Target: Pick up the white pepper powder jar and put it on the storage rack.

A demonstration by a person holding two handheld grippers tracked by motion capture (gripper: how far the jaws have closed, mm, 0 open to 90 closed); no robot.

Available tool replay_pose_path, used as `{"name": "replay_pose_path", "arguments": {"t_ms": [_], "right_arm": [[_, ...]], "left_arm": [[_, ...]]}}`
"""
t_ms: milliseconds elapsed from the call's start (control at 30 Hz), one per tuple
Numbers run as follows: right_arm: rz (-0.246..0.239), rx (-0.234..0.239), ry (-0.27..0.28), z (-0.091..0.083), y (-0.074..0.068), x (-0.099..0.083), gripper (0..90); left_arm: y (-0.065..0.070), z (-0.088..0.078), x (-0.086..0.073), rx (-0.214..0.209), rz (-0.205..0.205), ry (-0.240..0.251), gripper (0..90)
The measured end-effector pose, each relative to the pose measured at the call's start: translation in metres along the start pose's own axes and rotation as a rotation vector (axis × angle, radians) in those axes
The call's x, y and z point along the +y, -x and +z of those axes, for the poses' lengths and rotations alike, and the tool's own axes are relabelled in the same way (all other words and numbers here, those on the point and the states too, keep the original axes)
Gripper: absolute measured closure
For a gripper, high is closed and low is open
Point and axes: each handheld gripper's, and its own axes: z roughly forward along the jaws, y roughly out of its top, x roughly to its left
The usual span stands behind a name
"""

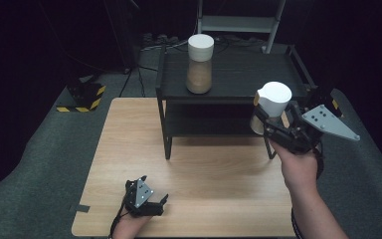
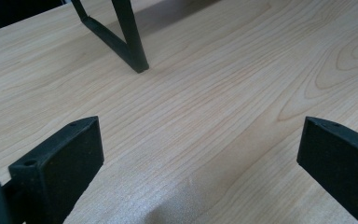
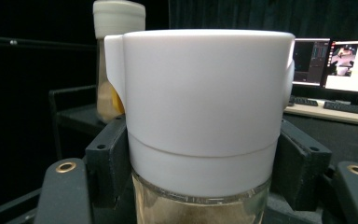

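My right gripper (image 1: 267, 121) is shut on a glass jar with a white lid (image 1: 272, 106), held up in the air beside the right front corner of the black shelf rack (image 1: 238, 94). In the right gripper view the jar (image 3: 205, 121) sits close between both jaws, its brownish contents showing below the lid. A second white-lidded jar (image 1: 200, 62) stands upright on the rack's top shelf, also seen behind the held jar (image 3: 116, 56). My left gripper (image 1: 151, 204) rests low at the table's front edge, open, with bare wood between its pads (image 2: 65, 158).
The rack stands on the far half of the wooden table (image 1: 129, 149); one of its feet (image 2: 137, 58) is ahead of the left gripper. A yellow-black striped block (image 1: 82, 97) lies on the floor at left. Monitors (image 3: 335, 63) glow behind on the right.
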Motion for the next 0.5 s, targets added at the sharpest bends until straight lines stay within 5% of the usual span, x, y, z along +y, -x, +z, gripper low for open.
{"name": "replay_pose_path", "arguments": {"t_ms": [500], "right_arm": [[-0.014, -0.021, 0.02, 0.026, -0.003, 0.026, 30.3]], "left_arm": [[-0.001, 0.0, -0.001, -0.005, -0.004, 0.004, 0.6]]}}
